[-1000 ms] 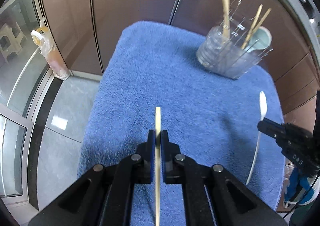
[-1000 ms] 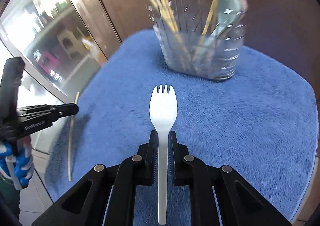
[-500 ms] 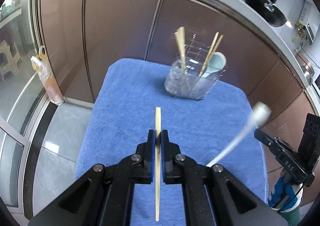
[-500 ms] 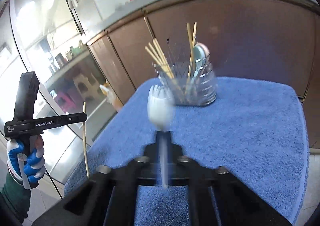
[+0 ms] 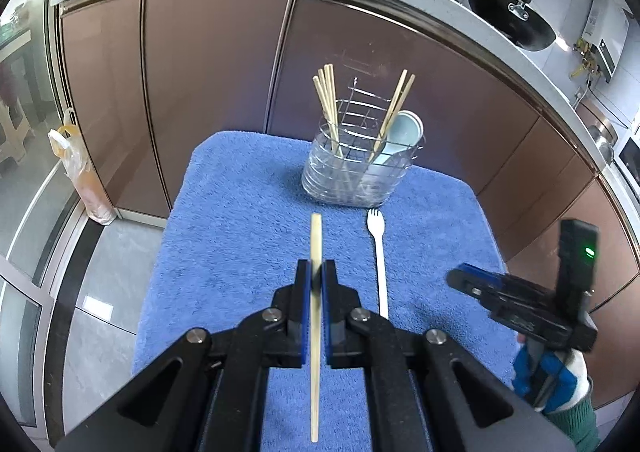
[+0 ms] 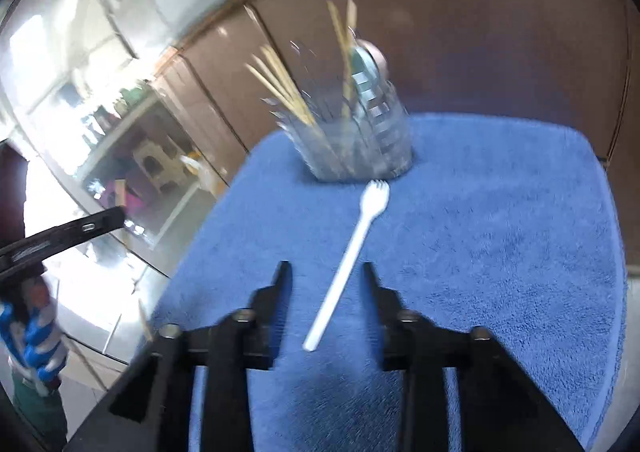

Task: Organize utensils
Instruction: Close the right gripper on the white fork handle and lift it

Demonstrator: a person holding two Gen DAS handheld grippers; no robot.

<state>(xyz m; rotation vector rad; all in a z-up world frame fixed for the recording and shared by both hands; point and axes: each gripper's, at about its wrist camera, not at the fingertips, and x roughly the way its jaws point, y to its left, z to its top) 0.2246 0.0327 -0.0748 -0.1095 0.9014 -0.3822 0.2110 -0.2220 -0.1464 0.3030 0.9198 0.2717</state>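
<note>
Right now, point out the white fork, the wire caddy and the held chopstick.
white fork point(image 5: 377, 248), left wrist view, upper handle.
wire caddy point(image 5: 320, 175), left wrist view, lower left wall.
held chopstick point(image 5: 316, 236), left wrist view, free front end.

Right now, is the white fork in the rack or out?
Out. The white fork lies flat on the blue towel in front of the wire rack, tines toward it, free between the opening right claw fingers.
</note>
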